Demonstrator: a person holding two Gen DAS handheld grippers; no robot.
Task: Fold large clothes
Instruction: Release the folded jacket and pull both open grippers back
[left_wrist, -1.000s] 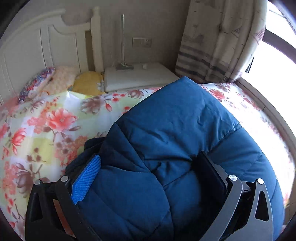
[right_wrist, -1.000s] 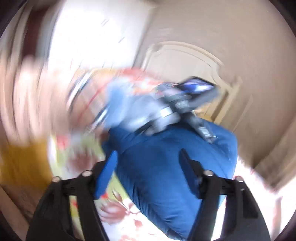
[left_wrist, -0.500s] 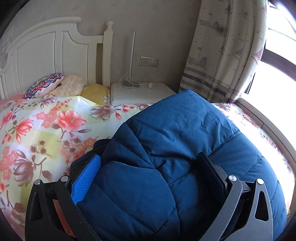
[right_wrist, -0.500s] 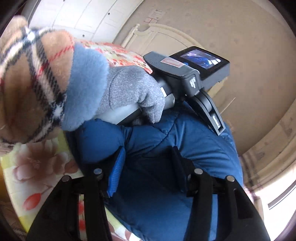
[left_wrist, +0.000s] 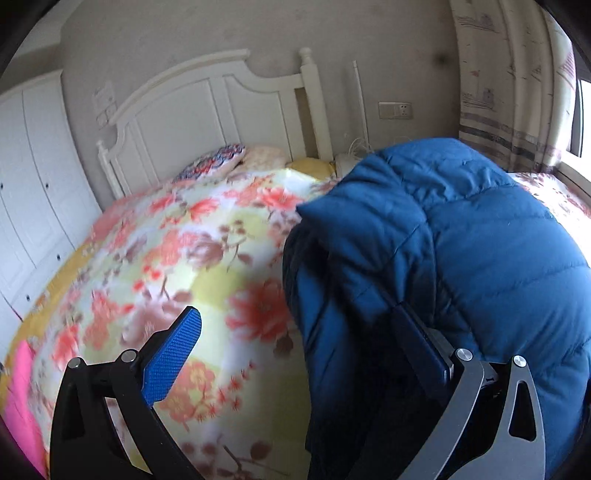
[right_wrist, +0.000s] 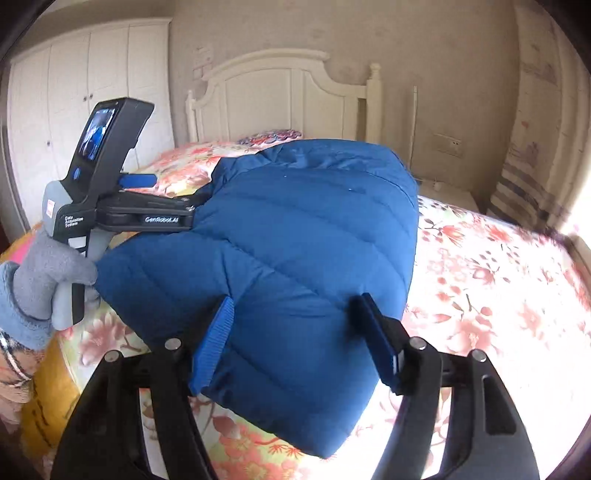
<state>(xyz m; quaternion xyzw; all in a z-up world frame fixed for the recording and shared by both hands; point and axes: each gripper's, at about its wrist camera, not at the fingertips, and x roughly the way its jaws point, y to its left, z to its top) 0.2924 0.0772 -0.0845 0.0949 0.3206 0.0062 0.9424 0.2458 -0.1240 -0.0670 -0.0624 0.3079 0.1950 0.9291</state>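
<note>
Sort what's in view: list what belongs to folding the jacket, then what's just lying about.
Job:
- puffy quilted blue jacket
- floral bedspread it lies on
- left hand-held gripper, open
- right hand-held gripper, jaws just opened, jacket between them

Lying about:
- patterned pillow
- white bedside table
- striped curtain

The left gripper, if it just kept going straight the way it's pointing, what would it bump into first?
Probably the floral bedspread. The left gripper has its jaws wide apart with nothing clamped, aiming down at the bed. The blue puffy jacket lies against its right-hand finger, so it might brush that too; depth is hard to judge.
</note>
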